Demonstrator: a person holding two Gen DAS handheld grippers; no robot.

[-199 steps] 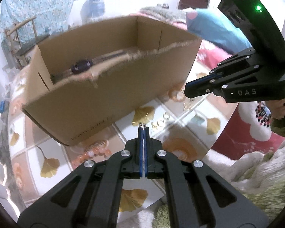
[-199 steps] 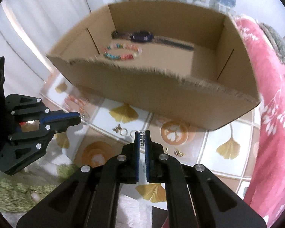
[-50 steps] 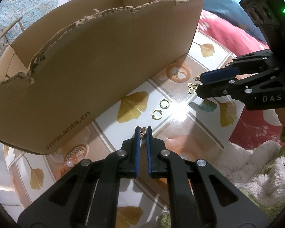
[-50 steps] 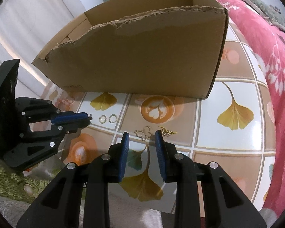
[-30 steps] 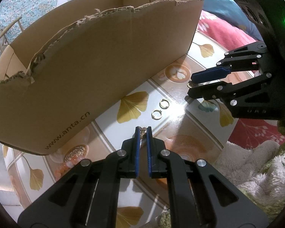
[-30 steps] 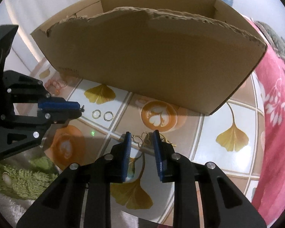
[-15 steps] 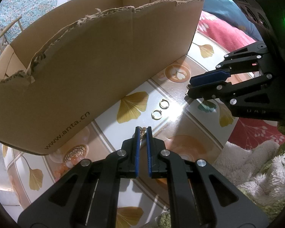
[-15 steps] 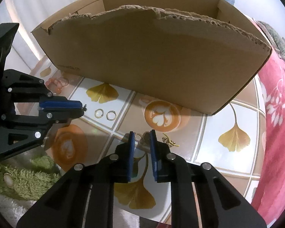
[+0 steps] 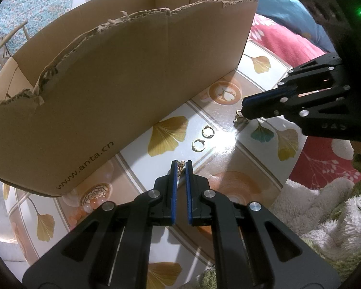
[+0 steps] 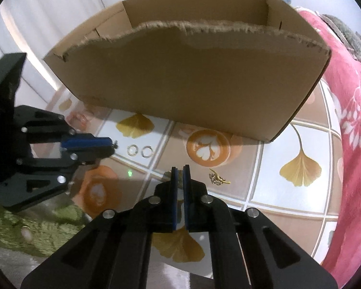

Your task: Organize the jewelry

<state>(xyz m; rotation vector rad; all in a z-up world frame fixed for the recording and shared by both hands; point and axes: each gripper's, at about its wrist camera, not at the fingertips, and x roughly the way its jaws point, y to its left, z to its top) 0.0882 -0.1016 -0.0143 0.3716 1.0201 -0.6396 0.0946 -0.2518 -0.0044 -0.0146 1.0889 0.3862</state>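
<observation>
Both claws pinch gold trinkets, right claw (image 10: 180, 168) just closed on butterfly charm (image 9: 240, 118)

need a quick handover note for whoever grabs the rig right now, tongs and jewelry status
Left tongs: shut on a small gold earring.
Right tongs: jaws just closed on a gold butterfly piece off the table.
On the table: two gold rings, a gold leaf brooch, orange beads by the cardboard box.
Left: drop both held pieces in the box, then collect the rest.

Each black tool (image 9: 179, 166) has blue-lined fingers (image 9: 172, 192), silver screws, triangular cut-outs.
</observation>
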